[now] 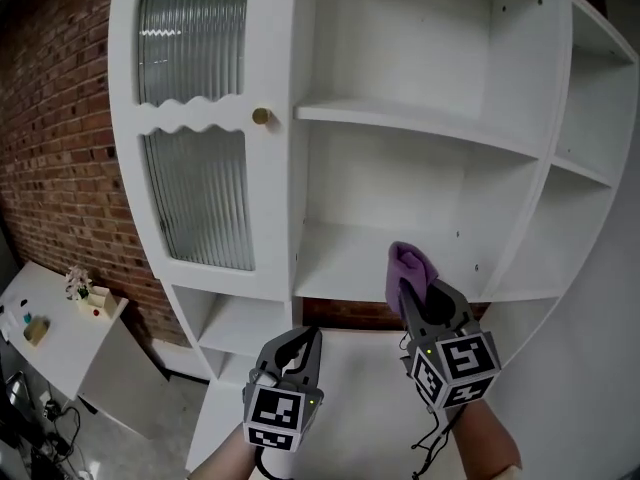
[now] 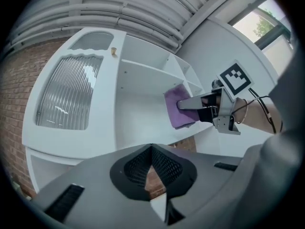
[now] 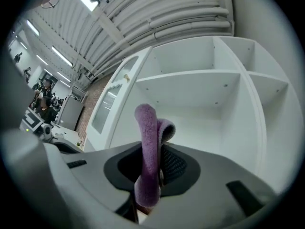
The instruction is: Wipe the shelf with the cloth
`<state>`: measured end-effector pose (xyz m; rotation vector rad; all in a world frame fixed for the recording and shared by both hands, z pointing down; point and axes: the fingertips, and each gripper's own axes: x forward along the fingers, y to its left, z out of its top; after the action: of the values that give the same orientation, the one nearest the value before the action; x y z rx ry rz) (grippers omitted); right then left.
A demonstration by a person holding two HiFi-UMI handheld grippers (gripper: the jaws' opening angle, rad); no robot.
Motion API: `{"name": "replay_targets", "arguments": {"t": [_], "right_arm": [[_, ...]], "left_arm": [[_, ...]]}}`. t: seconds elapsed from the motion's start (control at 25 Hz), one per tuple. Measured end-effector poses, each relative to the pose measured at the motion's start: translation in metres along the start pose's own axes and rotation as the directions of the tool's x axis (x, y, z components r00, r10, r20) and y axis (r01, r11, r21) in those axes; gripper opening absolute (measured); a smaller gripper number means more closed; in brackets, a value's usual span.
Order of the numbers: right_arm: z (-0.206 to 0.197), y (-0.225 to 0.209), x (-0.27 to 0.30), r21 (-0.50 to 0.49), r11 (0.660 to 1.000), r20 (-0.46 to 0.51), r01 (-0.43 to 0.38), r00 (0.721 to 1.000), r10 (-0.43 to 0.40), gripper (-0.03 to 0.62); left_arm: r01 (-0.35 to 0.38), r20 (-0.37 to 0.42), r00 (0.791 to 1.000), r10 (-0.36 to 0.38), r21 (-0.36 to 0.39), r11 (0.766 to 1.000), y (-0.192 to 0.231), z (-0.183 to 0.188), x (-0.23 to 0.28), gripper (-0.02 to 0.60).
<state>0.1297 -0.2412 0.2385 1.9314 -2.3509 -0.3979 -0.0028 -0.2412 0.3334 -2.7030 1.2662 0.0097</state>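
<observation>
1. The right hand-held gripper (image 1: pixel 412 296) is clamped tight on a purple fleecy cloth (image 1: pixel 407 264). The right gripper view shows a folded loop of the cloth (image 3: pixel 147 147) standing up from between the shut jaws.
2. The cloth is held up in front of a tall white cabinet, over the front part of the white middle shelf board (image 1: pixel 340 258). Seen from the left gripper view, the cloth (image 2: pixel 177 108) hangs at that shelf's front edge. No view settles whether it touches the board.
3. The left hand-held gripper (image 1: pixel 312 336) sits lower and to the left, near the cabinet's bottom edge and well apart from the cloth. Its jaws (image 2: pixel 151 168) are closed with their tips meeting, and nothing is gripped between them.
4. Another white shelf board (image 1: pixel 420 128) lies above the middle one, and smaller side compartments (image 1: pixel 590 158) open on the right.
5. The left part of the cabinet is a door of ribbed glass panels (image 1: pixel 195 198) with a small round brass-coloured knob (image 1: pixel 261 116).
6. A red brick wall (image 1: pixel 50 128) stands behind the cabinet on the left, and a low white counter (image 1: pixel 70 333) with a few small things on it sits at the lower left.
</observation>
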Motion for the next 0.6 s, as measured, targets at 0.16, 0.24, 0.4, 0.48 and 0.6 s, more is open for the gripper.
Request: {"name": "replay_targets", "arguments": {"t": [0.16, 0.24, 0.4, 0.48, 0.6], "right_arm": [[0.044, -0.014, 0.036, 0.032, 0.999, 0.045, 0.005, 0.999, -0.006, 0.077], [0.060, -0.021, 0.059, 0.051, 0.999, 0.065, 0.010, 0.998, -0.013, 0.077], [0.071, -0.033, 0.118, 0.032, 0.999, 0.062, 0.037, 0.997, -0.039, 0.077], [0.070, -0.038, 0.148, 0.047, 0.998, 0.049, 0.038, 0.998, -0.041, 0.077], [0.073, -0.040, 0.192, 0.070, 0.997, 0.037, 0.026, 0.999, -0.029, 0.077]], "left_arm": [[-0.010, 0.065, 0.998, 0.009, 0.017, 1.000, 0.005, 0.031, 0.005, 0.003], [-0.016, 0.092, 0.996, 0.014, 0.024, 1.000, 0.007, 0.039, 0.007, 0.003], [-0.027, 0.173, 0.985, 0.021, 0.032, 0.999, 0.013, 0.046, 0.005, 0.005], [-0.044, 0.225, 0.974, 0.021, 0.096, 0.994, 0.014, 0.049, -0.001, 0.005], [-0.088, 0.253, 0.966, 0.053, 0.130, 0.988, 0.025, 0.043, -0.004, 0.005]]}}
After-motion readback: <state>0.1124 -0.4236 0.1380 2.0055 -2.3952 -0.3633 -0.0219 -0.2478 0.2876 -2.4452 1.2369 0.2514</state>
